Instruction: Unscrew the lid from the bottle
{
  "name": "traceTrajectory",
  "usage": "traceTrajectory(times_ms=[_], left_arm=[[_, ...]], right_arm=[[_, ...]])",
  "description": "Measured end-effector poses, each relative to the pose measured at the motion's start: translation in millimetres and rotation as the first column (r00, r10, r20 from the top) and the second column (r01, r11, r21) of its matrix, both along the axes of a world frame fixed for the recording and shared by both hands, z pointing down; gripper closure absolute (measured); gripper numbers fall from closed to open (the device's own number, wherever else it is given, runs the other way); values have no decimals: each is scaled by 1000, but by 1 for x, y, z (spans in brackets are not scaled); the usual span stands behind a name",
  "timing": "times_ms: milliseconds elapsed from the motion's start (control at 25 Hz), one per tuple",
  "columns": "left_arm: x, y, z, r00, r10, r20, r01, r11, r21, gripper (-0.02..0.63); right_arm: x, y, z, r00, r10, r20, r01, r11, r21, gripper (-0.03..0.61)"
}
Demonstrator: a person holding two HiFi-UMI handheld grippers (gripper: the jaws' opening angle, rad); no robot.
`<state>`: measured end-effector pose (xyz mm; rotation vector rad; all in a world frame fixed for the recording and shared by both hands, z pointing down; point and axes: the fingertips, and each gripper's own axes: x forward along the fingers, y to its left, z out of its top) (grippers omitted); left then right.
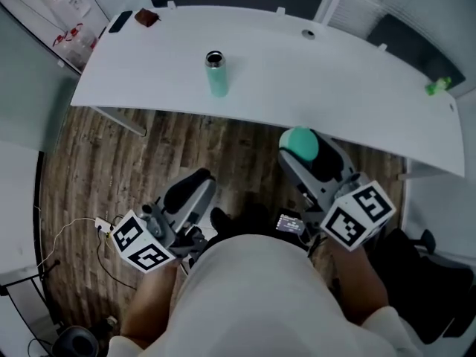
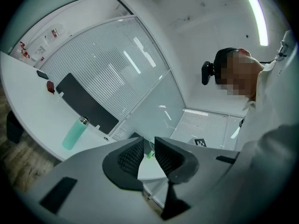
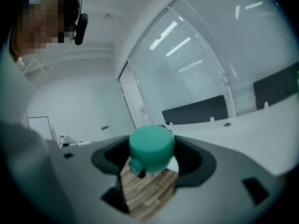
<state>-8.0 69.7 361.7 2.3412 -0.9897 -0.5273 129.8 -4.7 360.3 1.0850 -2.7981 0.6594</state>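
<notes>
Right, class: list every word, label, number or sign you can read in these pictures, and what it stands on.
Nothing here can be read.
Red-printed sheets on the wall, head view's top left: too blurred.
Sticker on the glass door, right gripper view: too small.
Left marker cube and right marker cube: black-and-white square patterns, no letters.

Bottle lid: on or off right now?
Off. The bottle stands upright on the table with its neck bare; the right gripper holds the teal lid.
</notes>
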Motion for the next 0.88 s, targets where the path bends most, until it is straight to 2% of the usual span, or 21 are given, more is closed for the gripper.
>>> traceTrajectory(times_ms=[880], left_arm=[[-14,-15,9,1000,8,-9,-8,1000,-25,532]], right_arm=[[-17,-10,11,1000,-6,-24,6,999,-32,268]])
